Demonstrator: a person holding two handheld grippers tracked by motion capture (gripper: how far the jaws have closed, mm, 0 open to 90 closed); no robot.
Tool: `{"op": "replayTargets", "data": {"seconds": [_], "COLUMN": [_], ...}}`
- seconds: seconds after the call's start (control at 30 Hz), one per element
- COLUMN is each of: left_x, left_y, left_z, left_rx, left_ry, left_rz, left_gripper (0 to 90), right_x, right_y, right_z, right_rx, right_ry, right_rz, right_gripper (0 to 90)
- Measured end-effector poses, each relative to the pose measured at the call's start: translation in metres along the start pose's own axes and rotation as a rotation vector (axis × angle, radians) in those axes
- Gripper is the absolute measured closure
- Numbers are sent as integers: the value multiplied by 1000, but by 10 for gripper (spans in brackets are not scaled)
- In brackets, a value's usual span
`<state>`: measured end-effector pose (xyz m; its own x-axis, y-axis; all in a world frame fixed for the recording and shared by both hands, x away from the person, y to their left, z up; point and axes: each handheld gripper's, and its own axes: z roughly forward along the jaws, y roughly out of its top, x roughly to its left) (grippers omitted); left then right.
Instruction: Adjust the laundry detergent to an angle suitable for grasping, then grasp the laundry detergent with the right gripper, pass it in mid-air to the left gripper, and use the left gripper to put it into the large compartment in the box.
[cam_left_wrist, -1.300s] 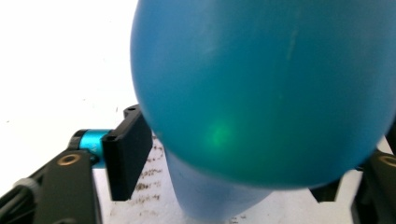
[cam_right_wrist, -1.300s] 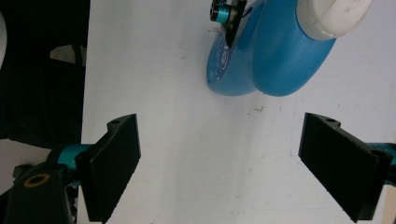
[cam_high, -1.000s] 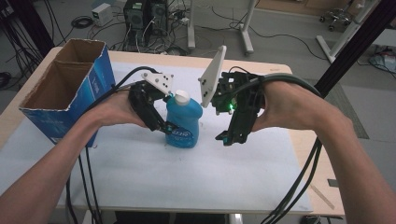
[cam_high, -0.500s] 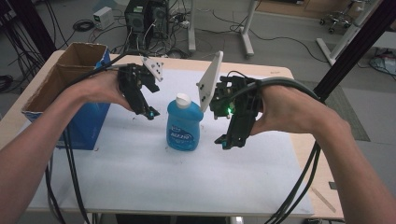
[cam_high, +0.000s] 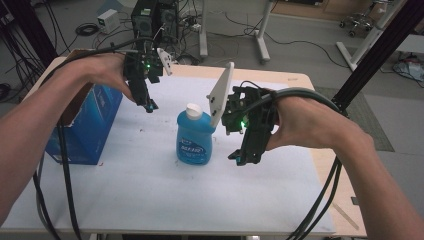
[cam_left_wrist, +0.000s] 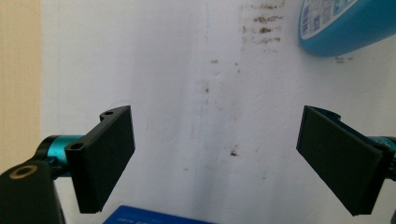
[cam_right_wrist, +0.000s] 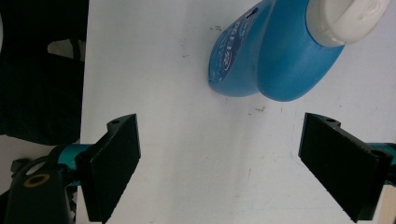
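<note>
Left gripper (cam_high: 148, 106) now clear of bottle (cam_high: 194, 137)

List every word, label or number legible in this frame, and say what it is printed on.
Blue bottle, front label: white brand lettering, too blurred to read.
Same bottle, back label in the left gripper view: small print, too small to read.
Blue box: faint print on its side, illegible.
Nothing else carries text.

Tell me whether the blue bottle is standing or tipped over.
Standing. The bottle rests on its base on the table, white cap on top, free of both claws.
</note>
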<state>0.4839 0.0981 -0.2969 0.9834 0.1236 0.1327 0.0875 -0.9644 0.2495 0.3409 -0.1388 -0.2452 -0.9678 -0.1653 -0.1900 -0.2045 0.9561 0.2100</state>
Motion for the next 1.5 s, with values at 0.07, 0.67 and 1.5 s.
{"op": "replayTargets", "data": {"seconds": [0.07, 0.67, 1.5], "left_x": [7, 39, 23], "left_y": [2, 19, 24], "left_z": [-2, -23, -36], "left_rx": [25, 178, 144], "left_ry": [17, 68, 95], "left_rz": [9, 72, 89], "left_gripper": [115, 115, 115], "right_x": [1, 1, -6], "right_y": [0, -2, -19], "right_z": [0, 0, 9], "right_rx": [-2, 1, -58], "right_ry": [-1, -5, -27], "right_rz": [3, 5, 115], "right_gripper": [122, 122, 122]}}
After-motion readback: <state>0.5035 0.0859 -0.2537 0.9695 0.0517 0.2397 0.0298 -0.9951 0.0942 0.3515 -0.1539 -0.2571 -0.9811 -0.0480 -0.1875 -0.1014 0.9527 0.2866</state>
